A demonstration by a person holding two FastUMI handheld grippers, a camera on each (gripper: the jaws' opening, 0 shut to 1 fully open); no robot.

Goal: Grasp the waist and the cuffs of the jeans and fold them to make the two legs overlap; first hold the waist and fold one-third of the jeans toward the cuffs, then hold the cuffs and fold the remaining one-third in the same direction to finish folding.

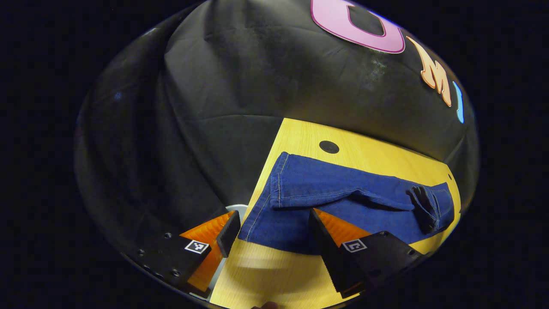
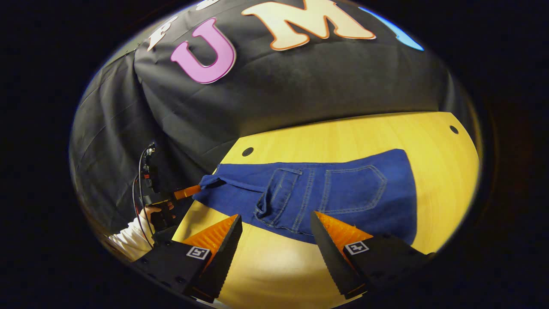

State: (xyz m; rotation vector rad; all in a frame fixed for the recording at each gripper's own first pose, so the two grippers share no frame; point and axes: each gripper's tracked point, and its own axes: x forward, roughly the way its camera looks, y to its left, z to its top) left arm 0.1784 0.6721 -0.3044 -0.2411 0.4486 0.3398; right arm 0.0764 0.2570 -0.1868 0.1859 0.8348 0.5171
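Blue jeans lie lengthwise on the yellow wooden table, one leg partly over the other. The cuffs point to the left in the left gripper view and the bunched waist lies at the right. My left gripper is open just above the table, its fingers on either side of the near cuff corner. In the right gripper view the jeans show their back pockets. My right gripper is open just short of the near edge of the seat, with nothing between its fingers. The left gripper reaches the cuff end.
A hand in a white sleeve holds the left gripper, with cables running above it. Round dark holes mark the tabletop. The table's left edge runs close to the cuffs. Bare wood lies in front of the jeans.
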